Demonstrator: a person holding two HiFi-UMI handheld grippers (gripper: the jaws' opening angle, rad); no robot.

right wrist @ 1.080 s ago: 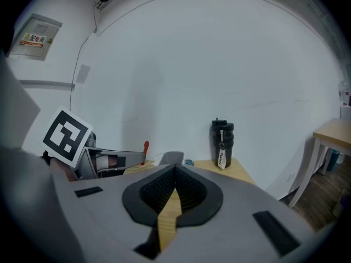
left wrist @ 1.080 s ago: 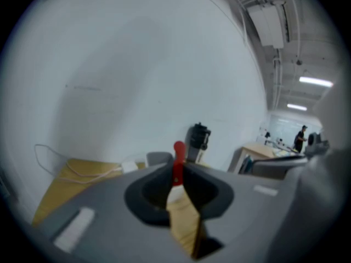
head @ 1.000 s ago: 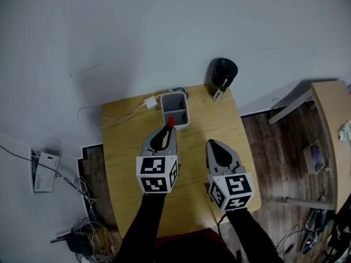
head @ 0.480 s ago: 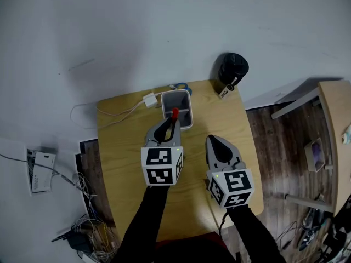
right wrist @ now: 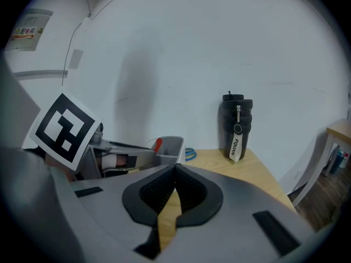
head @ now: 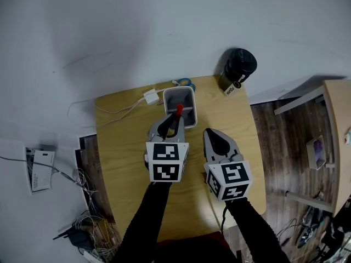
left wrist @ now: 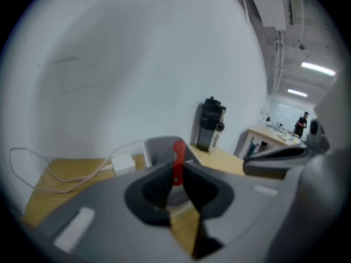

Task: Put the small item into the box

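Note:
My left gripper is shut on a small red item, which sticks up from the jaw tips. It hovers at the near rim of the grey box, an open rectangular bin at the back of the wooden table. In the left gripper view the grey box sits just beyond the red item. My right gripper is shut and holds nothing, low over the table to the right of the left one; its jaws meet. From there the red item shows at the grey box.
A black bottle with a white tag stands at the table's back right corner. A white charger with its cable lies left of the box, and blue rings lie behind it. The white wall is close behind the table.
My left gripper has carried the red item forward, from short of the box to its near rim. The right gripper has stayed roughly in place.

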